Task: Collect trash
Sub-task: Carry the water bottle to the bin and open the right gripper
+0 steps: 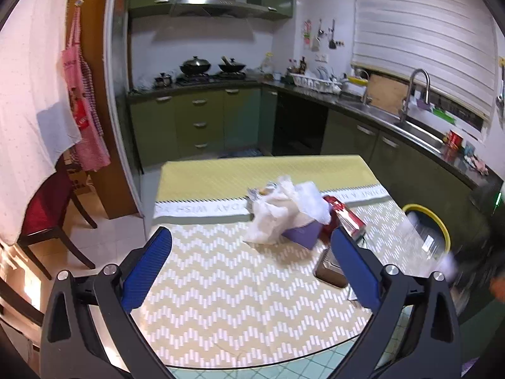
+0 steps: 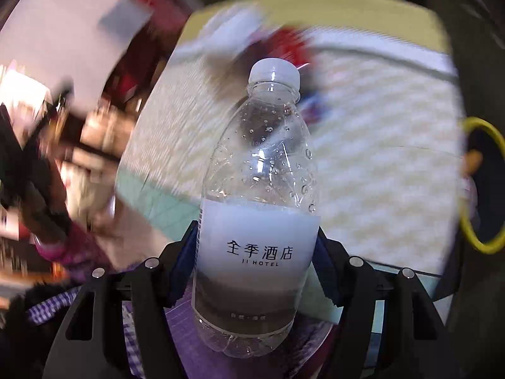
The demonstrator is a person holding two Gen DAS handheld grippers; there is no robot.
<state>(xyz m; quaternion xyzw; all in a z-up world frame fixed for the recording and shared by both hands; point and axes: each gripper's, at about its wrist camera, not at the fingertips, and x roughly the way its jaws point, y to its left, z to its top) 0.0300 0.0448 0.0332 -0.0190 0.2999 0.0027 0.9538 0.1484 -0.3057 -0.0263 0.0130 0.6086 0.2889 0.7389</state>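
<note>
Clearly bound for the yellow-rimmed bin [image 2: 483, 186] beside the table [image 1: 221, 268], the right gripper [image 2: 255, 268] clamps a plastic bottle [image 2: 258, 189], while the left gripper [image 1: 252, 265] hangs wide, empty.

Clear glossy plastic bottle [image 2: 257, 208], smooth matt paper-like label, white ribbed plastic cap [image 2: 274, 70]. Woven matt tablecloth [image 1: 221, 284]. Crumpled white plastic bag [image 1: 284, 214] at 12 o'clock. Gripper pads [image 1: 148, 268] matt blue, rubbery. Sink faucet [image 1: 416, 91] brushed metal.

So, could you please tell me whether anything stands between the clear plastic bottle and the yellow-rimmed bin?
Nothing visible does. The clear plastic bottle, gripped in the right tongs, is above the table; the yellow-rimmed bin stands open beside the table edge.
</note>
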